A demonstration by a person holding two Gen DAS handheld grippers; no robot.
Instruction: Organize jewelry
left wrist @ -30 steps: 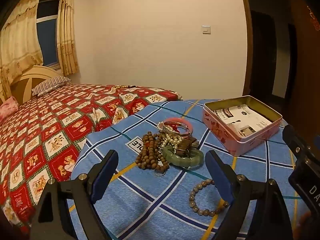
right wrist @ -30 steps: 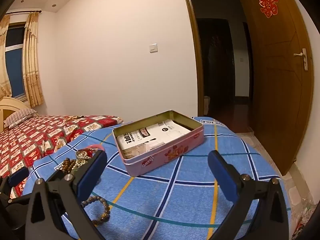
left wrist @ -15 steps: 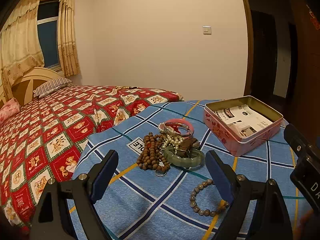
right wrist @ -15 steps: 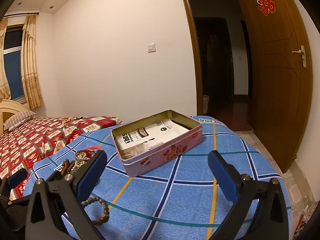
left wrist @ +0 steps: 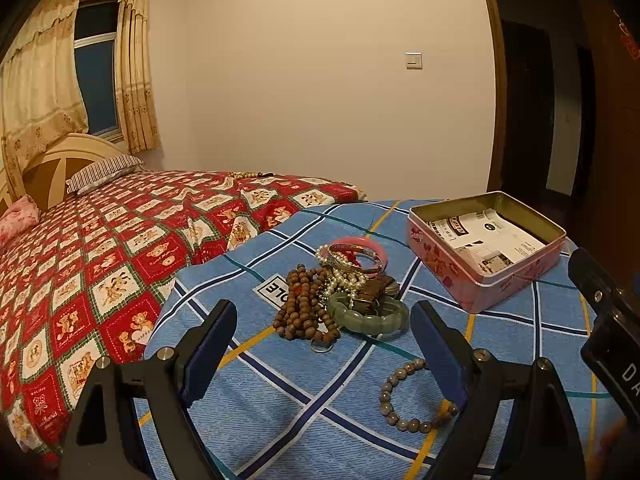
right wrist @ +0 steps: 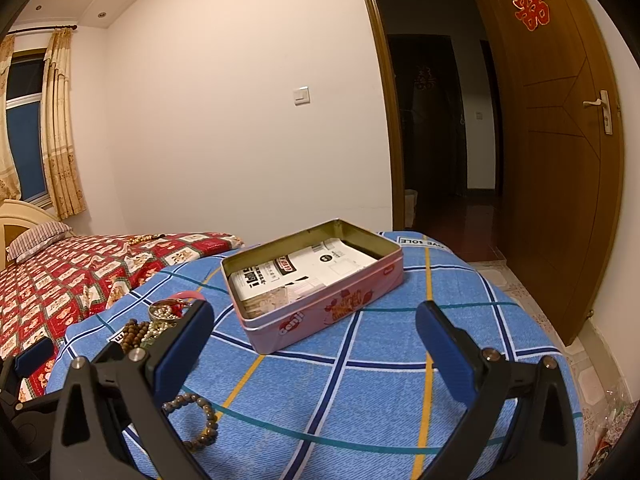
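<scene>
A blue checked cloth [left wrist: 280, 392] covers the near surface, with a red quilted bed [left wrist: 100, 240] to its left. The jewelry pile [left wrist: 340, 292] sits mid-cloth, a loose bead bracelet [left wrist: 408, 396] nearer, and an open pink tin [right wrist: 316, 280] far right. The left gripper [left wrist: 324, 348] and right gripper [right wrist: 312, 340] are both spread wide and empty. A wooden door [right wrist: 560, 140] stands open on the right.

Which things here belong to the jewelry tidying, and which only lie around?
For the job:
- pink tin
- jewelry pile
- green bracelet
- loose bead bracelet

Lying about:
- striped pillow
- beads on the bed
- papers in the tin
</scene>
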